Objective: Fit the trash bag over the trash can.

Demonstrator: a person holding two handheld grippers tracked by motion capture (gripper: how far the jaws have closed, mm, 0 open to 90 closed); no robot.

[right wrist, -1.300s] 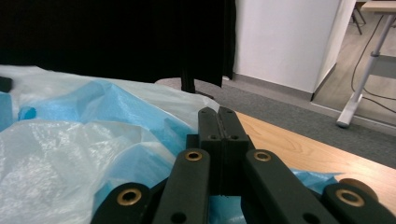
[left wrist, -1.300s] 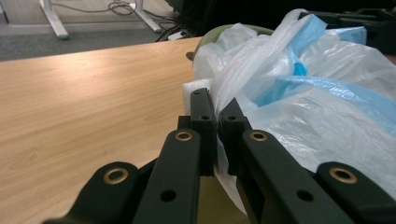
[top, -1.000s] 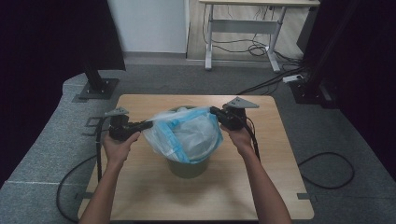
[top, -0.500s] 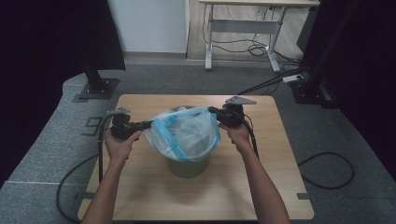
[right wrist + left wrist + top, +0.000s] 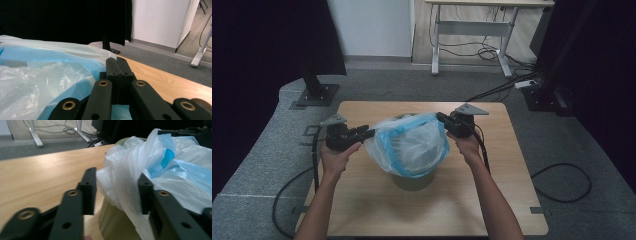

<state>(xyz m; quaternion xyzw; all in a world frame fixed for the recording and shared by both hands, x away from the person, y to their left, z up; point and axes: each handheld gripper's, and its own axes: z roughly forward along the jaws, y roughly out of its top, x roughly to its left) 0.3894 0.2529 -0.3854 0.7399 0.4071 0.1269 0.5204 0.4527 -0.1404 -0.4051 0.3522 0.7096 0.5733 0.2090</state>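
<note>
Now the left gripper (image 5: pixel 368 133) has just been opening, bag (image 5: pixel 412 145) loose btwn jaws; right gripper (image 5: pixel 441 118) clamped on bag edge over bin (image 5: pixel 414 180).

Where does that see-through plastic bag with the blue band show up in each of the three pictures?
High view: plastic bag at the table's centre, stretched over the bin.
Left gripper view: right half, bunched between the open black fingers.
Right gripper view: left half, beside the closed fingers.
Shared landmark: the wooden table.
</note>
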